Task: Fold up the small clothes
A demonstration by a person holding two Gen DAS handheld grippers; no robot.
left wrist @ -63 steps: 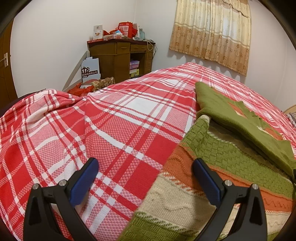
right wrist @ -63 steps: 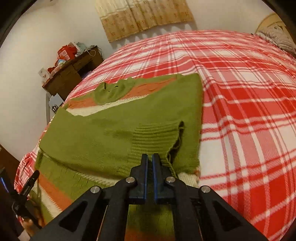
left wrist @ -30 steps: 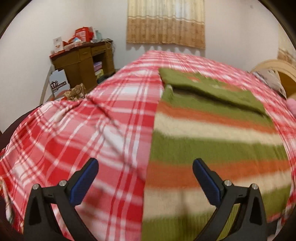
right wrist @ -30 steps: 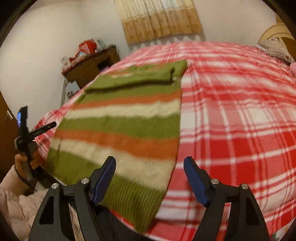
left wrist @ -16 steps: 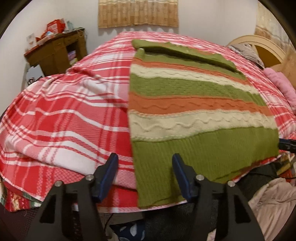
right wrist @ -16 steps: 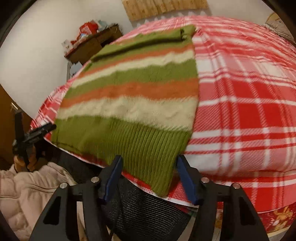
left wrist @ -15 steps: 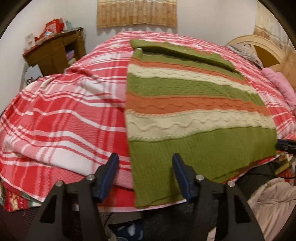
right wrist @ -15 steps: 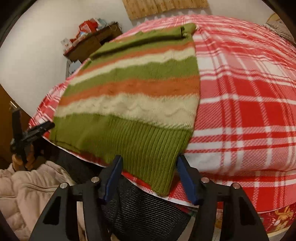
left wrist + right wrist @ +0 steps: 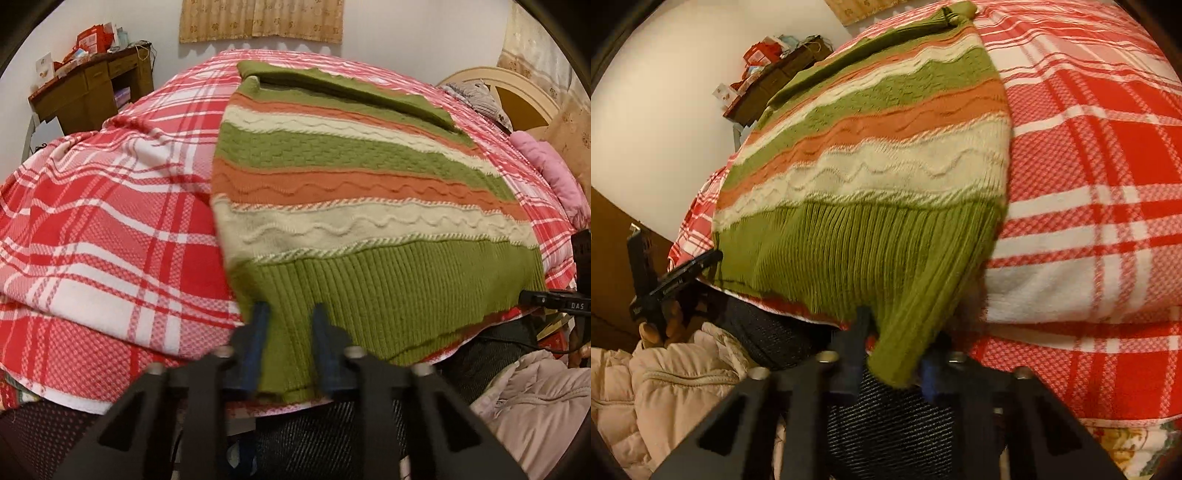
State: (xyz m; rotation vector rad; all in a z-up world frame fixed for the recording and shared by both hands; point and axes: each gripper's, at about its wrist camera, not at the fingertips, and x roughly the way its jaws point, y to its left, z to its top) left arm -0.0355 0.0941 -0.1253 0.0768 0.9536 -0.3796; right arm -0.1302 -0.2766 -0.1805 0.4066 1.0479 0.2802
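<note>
A striped knit sweater (image 9: 351, 192) in green, orange and cream lies flat on the red plaid bed (image 9: 110, 206), sleeves folded in at the far end. Its green ribbed hem hangs over the near bed edge. My left gripper (image 9: 288, 332) straddles the hem's left corner, jaws narrowed around the cloth with a gap still showing. My right gripper (image 9: 897, 347) straddles the hem's right corner (image 9: 897, 354) the same way, jaws close about the sweater (image 9: 886, 155). The left gripper also shows in the right wrist view (image 9: 665, 284), and the right gripper at the edge of the left wrist view (image 9: 554, 299).
A wooden desk (image 9: 88, 92) with boxes stands by the far wall under a curtain (image 9: 258, 18). A headboard (image 9: 517, 92) and pink pillow (image 9: 550, 173) are at the right. My beige padded jacket (image 9: 665, 387) shows below the bed edge.
Both grippers dropped to the bed's near edge and moved onto the hem corners. Their jaws narrowed from wide open to close around the ribbed hem.
</note>
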